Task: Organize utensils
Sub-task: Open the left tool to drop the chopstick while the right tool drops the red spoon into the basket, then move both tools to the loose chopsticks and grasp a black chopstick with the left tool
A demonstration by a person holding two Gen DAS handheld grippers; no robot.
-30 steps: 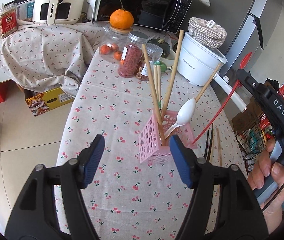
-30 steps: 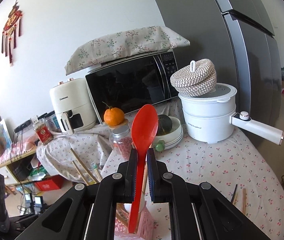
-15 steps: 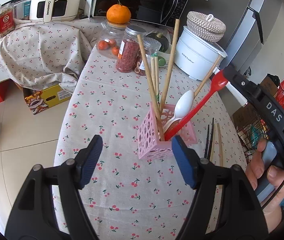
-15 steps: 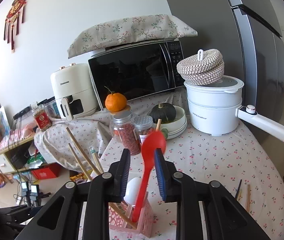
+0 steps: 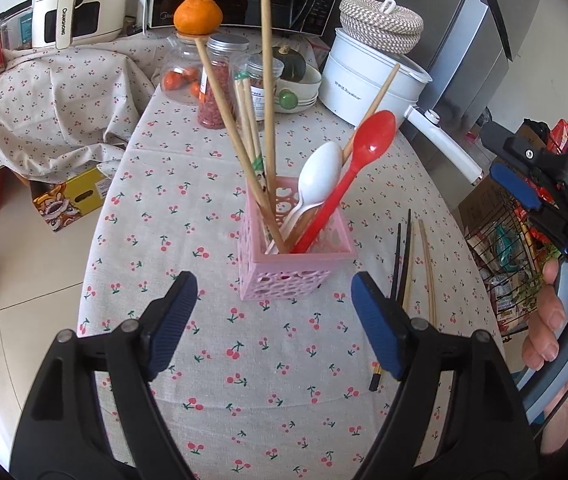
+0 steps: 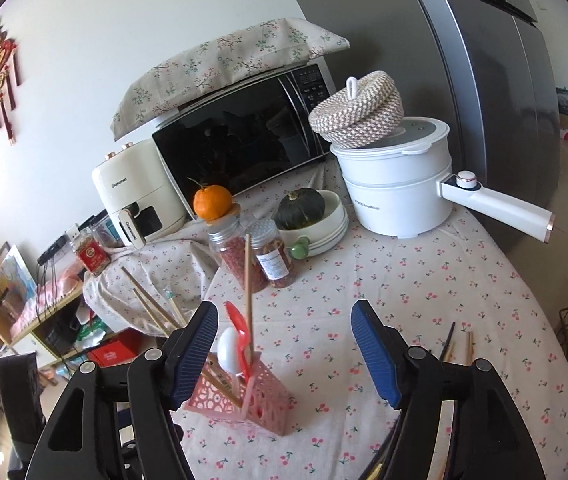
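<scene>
Utensil holder with two spoons; both grippers' fingers opening, nothing between.

Cherry-print table, pink holder, loose chopsticks

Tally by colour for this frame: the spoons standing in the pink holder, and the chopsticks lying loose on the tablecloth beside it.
Red spoon: 1
White spoon: 1
Black chopsticks: 2
Pale wooden chopsticks: 2
Total: 6
</scene>
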